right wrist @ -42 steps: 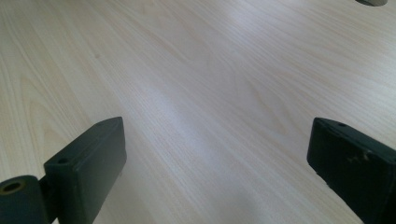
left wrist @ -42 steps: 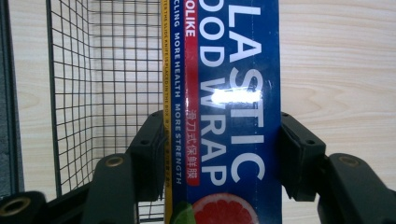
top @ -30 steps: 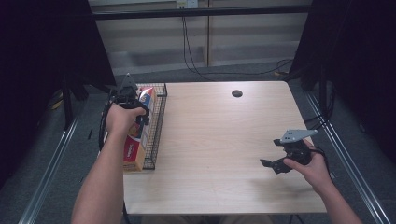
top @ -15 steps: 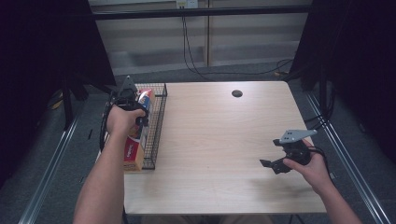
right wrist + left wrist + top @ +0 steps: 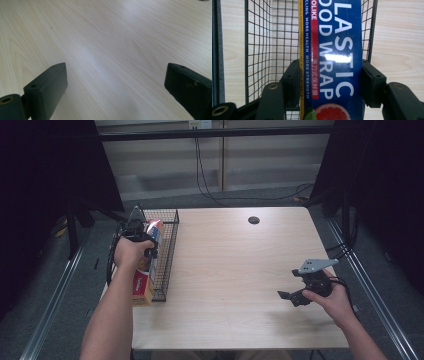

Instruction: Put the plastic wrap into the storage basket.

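We see the table [image 5: 225,270] first, pale wood. At its nine o'clock edge sits the wire basket [image 5: 167,250], with an orange box [image 5: 141,287] lying in its near end. Our left gripper [image 5: 329,77] is clamped on the blue wrap box [image 5: 334,57], which hangs lengthwise inside the basket. Over at four o'clock, our right gripper [image 5: 292,296] hovers just above bare wood, jaws wide apart, nothing between them.

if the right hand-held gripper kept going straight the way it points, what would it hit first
Probably the bare table. The right hand-held gripper is open with nothing between its jaws, angled slightly down at the wood. The basket lies farther off that way; depth is hard to judge.
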Motion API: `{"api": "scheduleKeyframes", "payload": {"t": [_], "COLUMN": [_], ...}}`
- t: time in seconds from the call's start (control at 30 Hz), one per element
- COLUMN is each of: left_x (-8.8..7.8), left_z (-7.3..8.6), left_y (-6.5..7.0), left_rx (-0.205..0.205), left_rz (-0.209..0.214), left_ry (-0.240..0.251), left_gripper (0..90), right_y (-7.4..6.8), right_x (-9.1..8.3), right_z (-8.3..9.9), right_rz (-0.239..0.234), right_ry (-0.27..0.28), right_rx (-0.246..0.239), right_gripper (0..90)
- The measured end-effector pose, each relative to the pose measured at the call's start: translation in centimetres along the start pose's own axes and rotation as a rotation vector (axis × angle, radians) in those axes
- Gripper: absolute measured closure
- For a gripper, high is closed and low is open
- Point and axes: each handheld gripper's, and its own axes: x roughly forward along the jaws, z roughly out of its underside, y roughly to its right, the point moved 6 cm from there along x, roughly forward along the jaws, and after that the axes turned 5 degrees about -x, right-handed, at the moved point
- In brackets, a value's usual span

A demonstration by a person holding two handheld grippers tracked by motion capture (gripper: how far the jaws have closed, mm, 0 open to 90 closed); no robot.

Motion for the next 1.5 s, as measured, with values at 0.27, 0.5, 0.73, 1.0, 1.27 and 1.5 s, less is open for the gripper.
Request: {"api": "scheduleKeyframes", "payload": {"t": [0.27,0.5,0.73,1.0,1.27,1.5], "left_x": [0.6,0.9,1.2,1.3,1.5,1.7], "left_z": [-0.1,-0.1,-0.2,-0.2,-0.2,-0.1], "left_y": [-0.1,0.0,0.1,0.0,0.0,0.0], "left_rx": [0.003,-0.002,0.004,0.005,0.003,0.005], "left_rz": [-0.009,-0.011,-0.009,-0.005,0.001,0.004], "left_ry": [-0.012,-0.014,-0.012,-0.018,-0.021,-0.027], "left_gripper": [43.5,43.4,43.4,43.3,43.2,43.1], "right_y": [0.0,-0.1,-0.1,-0.1,-0.1,-0.1], "right_x": [0.0,0.0,0.0,0.1,0.1,0.1], "right_z": [0.0,0.0,0.0,0.0,0.0,0.0], "right_rz": [-0.001,0.0,-0.003,-0.005,-0.006,-0.003], "right_ry": [0.0,-0.001,0.001,0.002,-0.001,-0.006], "right_rx": [0.0,-0.001,0.0,0.0,-0.004,-0.003], "right_gripper": [4.5,4.5,4.5,4.5,4.5,4.5]}}
